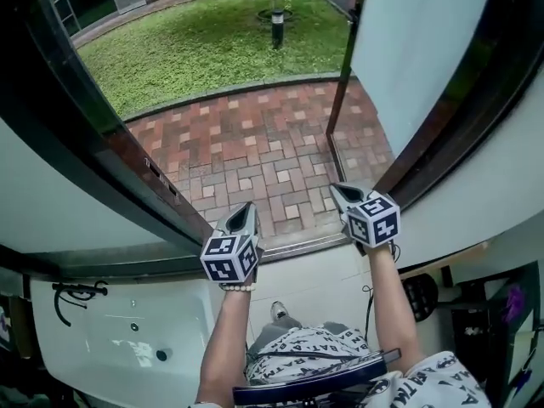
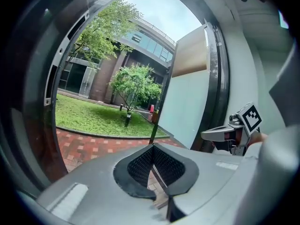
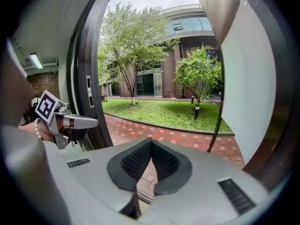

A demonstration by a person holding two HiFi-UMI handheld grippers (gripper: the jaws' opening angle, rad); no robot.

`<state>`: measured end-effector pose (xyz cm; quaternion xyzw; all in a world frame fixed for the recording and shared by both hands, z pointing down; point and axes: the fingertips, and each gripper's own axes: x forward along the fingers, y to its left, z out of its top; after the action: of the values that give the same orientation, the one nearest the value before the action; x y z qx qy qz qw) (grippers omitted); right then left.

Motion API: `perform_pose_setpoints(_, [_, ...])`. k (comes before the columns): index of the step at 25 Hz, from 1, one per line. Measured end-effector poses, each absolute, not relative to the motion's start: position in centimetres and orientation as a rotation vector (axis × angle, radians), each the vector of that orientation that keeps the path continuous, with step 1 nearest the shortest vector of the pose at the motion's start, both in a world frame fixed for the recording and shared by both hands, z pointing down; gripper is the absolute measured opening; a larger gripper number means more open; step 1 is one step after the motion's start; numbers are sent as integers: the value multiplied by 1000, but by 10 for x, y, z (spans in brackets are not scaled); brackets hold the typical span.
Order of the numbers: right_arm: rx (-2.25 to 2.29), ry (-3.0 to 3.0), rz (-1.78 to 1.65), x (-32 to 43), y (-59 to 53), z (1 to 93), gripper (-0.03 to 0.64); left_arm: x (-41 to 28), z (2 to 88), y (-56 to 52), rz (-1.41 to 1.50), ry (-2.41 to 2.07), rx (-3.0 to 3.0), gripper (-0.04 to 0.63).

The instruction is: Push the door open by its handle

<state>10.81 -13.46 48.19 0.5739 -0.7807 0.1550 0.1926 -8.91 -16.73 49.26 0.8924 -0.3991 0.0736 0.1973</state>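
Observation:
The door, a pale panel in a dark frame, stands swung outward on the right of the doorway. I see no handle on it in any view. My left gripper is held over the threshold, shut and empty, its tips pointing out at the paving. My right gripper hovers beside the door's lower frame, also shut with nothing between its jaws. Each gripper shows in the other's view: the right gripper and the left gripper. Neither touches the door.
The dark door jamb with its metal latch plates runs along the left. Outside lie red brick paving, a lawn and a short lamp post. A white panel lies at lower left.

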Motion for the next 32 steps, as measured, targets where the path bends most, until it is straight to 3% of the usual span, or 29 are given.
perform_pose_setpoints(20, [1574, -2252, 411, 155, 102, 506, 6, -37, 507, 76, 212, -1207, 2447, -14])
perform_pose_setpoints(32, [1541, -2343, 484, 142, 217, 517, 6, -38, 514, 199, 290, -1248, 2434, -14])
